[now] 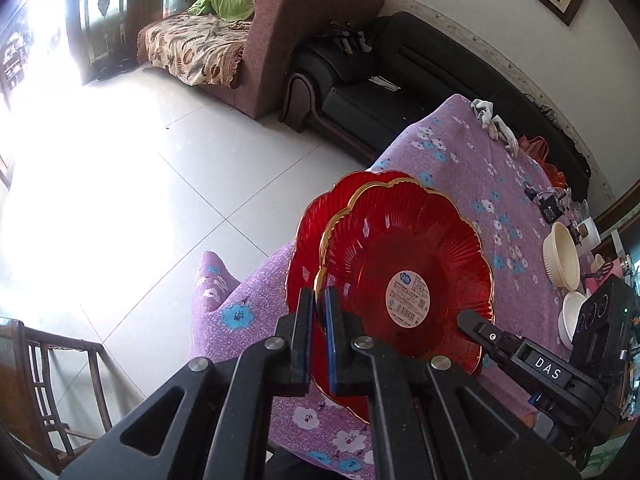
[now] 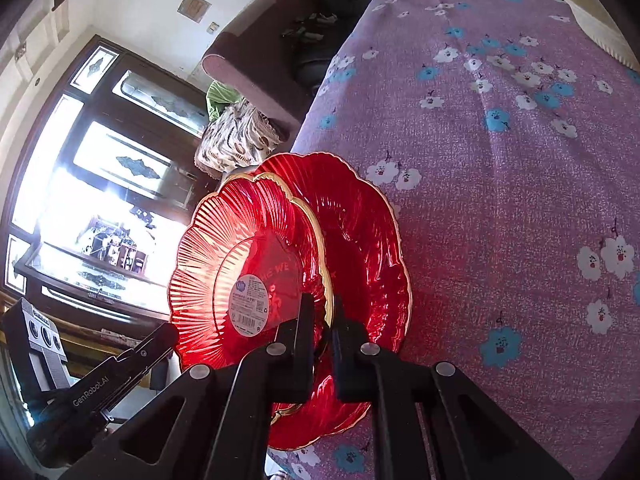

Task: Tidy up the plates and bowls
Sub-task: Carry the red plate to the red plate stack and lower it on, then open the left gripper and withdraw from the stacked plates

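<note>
Two red scalloped glass plates with gold rims sit one on the other over the purple floral tablecloth (image 1: 460, 168). My left gripper (image 1: 319, 312) is shut on the rim of the upper red plate (image 1: 408, 264), which has a round label. The lower red plate (image 1: 308, 232) shows behind it. My right gripper (image 2: 323, 312) is shut on the same upper plate's (image 2: 248, 256) opposite rim; the lower plate (image 2: 368, 240) lies beneath. The right gripper also shows in the left wrist view (image 1: 472, 320). Cream bowls (image 1: 560, 256) stand at the table's far right.
A white bowl (image 1: 572, 316) sits below the cream ones, a cream bowl edge (image 2: 596, 16) at top right. Cables and small gear (image 1: 548, 200) lie at the far end. A wooden chair (image 1: 44, 376) stands left of the table; sofas (image 1: 280, 40) line the wall.
</note>
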{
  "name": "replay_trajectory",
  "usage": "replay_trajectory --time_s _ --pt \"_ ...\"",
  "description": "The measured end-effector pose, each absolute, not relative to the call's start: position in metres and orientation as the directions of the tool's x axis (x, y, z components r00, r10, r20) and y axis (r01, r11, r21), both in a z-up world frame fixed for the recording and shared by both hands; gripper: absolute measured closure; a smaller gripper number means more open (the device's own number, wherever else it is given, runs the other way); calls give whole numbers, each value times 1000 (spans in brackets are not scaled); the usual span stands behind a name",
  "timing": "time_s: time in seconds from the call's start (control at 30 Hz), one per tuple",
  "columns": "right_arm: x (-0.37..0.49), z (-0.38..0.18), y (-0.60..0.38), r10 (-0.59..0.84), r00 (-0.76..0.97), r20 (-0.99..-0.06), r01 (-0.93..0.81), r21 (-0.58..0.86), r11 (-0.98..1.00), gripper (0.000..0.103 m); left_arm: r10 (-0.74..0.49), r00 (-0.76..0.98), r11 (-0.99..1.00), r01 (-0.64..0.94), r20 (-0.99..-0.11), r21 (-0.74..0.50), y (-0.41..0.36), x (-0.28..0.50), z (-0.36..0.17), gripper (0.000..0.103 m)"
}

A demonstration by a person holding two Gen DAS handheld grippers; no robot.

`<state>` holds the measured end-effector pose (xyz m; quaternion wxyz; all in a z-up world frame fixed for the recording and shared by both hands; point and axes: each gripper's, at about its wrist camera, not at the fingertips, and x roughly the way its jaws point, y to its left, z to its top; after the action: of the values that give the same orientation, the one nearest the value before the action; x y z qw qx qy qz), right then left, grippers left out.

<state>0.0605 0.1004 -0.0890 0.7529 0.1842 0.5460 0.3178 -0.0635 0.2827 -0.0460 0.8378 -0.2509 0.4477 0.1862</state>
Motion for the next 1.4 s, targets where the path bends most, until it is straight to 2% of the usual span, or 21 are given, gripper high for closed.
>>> replay_trajectory --time_s 0.27,0.37,0.47,0.57,0.67,0.77,0.83,1.0,1.1,1.23,1.4 --pt "65 -94 109 645 212 -734 -296 581 758 94 115 517 808 -545 -848 -222 283 -58 -50 98" --pt "66 -94 111 622 239 -746 -309 548 777 94 189 523 819 -551 -831 -160 279 -61 -40 94" --pt "69 -95 113 618 231 -751 -315 543 778 94 262 534 819 -563 -804 -107 278 -66 -29 86" --pt "68 -93 118 593 228 -773 -343 506 792 91 282 557 819 -563 -781 -106 278 -70 -20 85" --pt "61 -85 129 525 267 -808 -402 402 823 88 286 570 825 -555 -771 -105 275 -72 -15 82" --pt "53 -70 133 466 331 -821 -455 294 841 81 280 578 829 -548 -766 -110 273 -73 -13 82" --pt "49 -56 133 428 378 -821 -483 219 848 70 280 583 831 -546 -763 -112 272 -74 -12 80" --pt "46 -30 116 485 390 -783 -495 266 827 65 262 602 836 -532 -754 -133 269 -77 -9 80" --pt "45 -17 90 566 409 -716 -485 354 799 65 245 630 851 -504 -737 -148 261 -79 -2 78" --pt "40 -8 49 576 504 -644 -455 369 810 61 264 661 878 -466 -703 -108 232 -76 8 60" --pt "36 -12 -3 572 555 -604 -427 383 819 59 199 704 935 -345 -681 -84 177 -62 10 49"
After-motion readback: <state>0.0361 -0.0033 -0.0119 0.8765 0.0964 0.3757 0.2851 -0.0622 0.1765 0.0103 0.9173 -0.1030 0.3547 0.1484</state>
